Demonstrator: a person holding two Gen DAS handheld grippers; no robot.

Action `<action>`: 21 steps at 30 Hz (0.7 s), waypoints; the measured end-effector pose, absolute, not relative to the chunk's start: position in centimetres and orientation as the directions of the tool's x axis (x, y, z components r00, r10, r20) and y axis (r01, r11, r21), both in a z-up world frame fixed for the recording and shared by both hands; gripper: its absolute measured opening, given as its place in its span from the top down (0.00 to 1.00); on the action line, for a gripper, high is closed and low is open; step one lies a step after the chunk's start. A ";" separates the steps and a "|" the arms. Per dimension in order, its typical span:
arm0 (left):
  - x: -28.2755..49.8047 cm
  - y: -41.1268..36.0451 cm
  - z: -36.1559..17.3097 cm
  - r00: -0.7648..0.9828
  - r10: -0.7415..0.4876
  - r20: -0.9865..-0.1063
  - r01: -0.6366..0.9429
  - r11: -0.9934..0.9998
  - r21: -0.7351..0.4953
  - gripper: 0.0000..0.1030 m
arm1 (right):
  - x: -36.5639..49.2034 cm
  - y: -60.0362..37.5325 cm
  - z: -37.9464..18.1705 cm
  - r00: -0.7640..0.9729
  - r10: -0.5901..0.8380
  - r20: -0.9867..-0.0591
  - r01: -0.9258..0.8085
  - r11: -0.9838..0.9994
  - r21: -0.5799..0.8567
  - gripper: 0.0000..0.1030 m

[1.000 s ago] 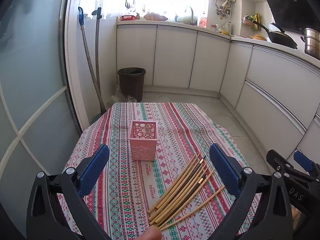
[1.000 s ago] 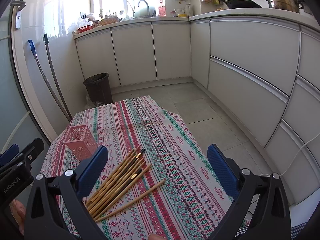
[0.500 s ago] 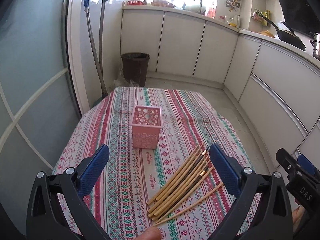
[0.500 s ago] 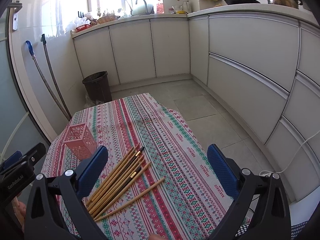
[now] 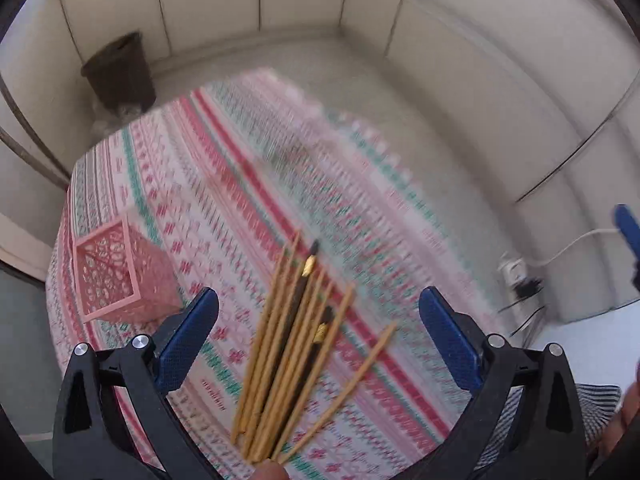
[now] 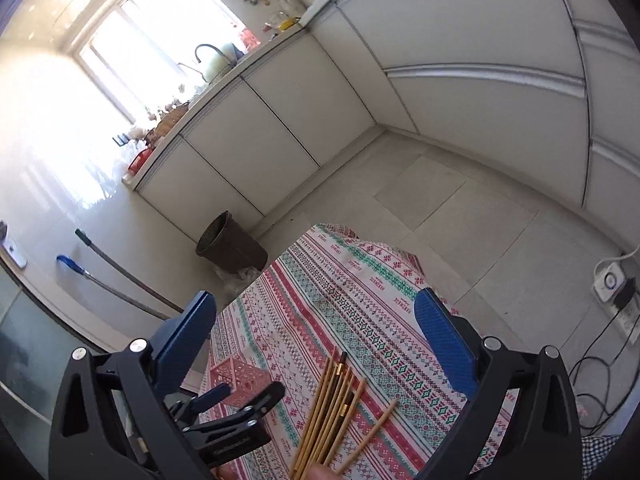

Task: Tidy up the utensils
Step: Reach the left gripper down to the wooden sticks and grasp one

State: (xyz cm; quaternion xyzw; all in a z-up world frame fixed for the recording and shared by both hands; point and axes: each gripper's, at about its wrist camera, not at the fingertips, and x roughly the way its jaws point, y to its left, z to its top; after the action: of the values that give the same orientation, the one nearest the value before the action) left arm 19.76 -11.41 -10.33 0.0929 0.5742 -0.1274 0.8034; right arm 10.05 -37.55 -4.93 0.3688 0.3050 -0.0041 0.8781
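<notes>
Several wooden chopsticks [image 5: 288, 356], a few dark with gold bands, lie in a loose bundle on the patterned tablecloth [image 5: 248, 184]. A pink lattice holder [image 5: 116, 276] stands empty to their left. My left gripper [image 5: 318, 334] is open, hovering low over the bundle, its jaws either side of it. My right gripper [image 6: 316, 336] is open and empty, higher up and tilted. In the right wrist view the chopsticks [image 6: 332, 412], the holder [image 6: 240, 380] and the left gripper [image 6: 236, 404] show below.
A dark waste bin [image 6: 230, 246] stands on the floor beyond the table's far edge. White cabinets [image 6: 280, 120] line the room. Mop handles [image 6: 120, 276] lean at the left wall. A wall socket with cords [image 6: 612, 284] is at the right.
The left gripper has swung right and down over the chopsticks, and the holder now sits far left in its blurred view. The right gripper has lifted and tilted. Both stay open.
</notes>
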 end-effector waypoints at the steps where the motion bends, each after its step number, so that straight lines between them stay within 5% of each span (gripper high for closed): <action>1: 20.9 -11.5 -12.0 0.287 -0.022 -0.958 0.281 0.958 0.063 0.11 | 11.0 -38.2 -7.1 0.770 0.254 -0.586 0.268 0.704 0.657 0.06; 3: 22.9 -11.3 -14.9 0.241 -0.017 -0.970 0.257 0.965 0.047 0.26 | 13.0 -39.0 -11.2 0.655 0.440 -0.614 0.317 0.577 0.752 0.06; 5: 24.7 -10.7 -16.9 0.165 -0.054 -0.985 0.216 0.976 -0.018 0.30 | 14.1 -39.0 -13.8 0.578 0.567 -0.588 0.354 0.475 0.806 0.06; 21: 29.6 -12.9 -21.9 0.113 0.061 -0.992 0.292 0.952 0.092 0.66 | 15.0 -38.3 -14.1 0.529 0.523 -0.668 0.358 0.577 0.734 0.06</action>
State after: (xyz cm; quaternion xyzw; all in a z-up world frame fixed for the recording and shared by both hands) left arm 29.62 -12.90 -21.94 0.1335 0.6615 -0.0788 0.7338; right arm 14.98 -38.31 -14.14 0.4567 0.4820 0.0551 0.7457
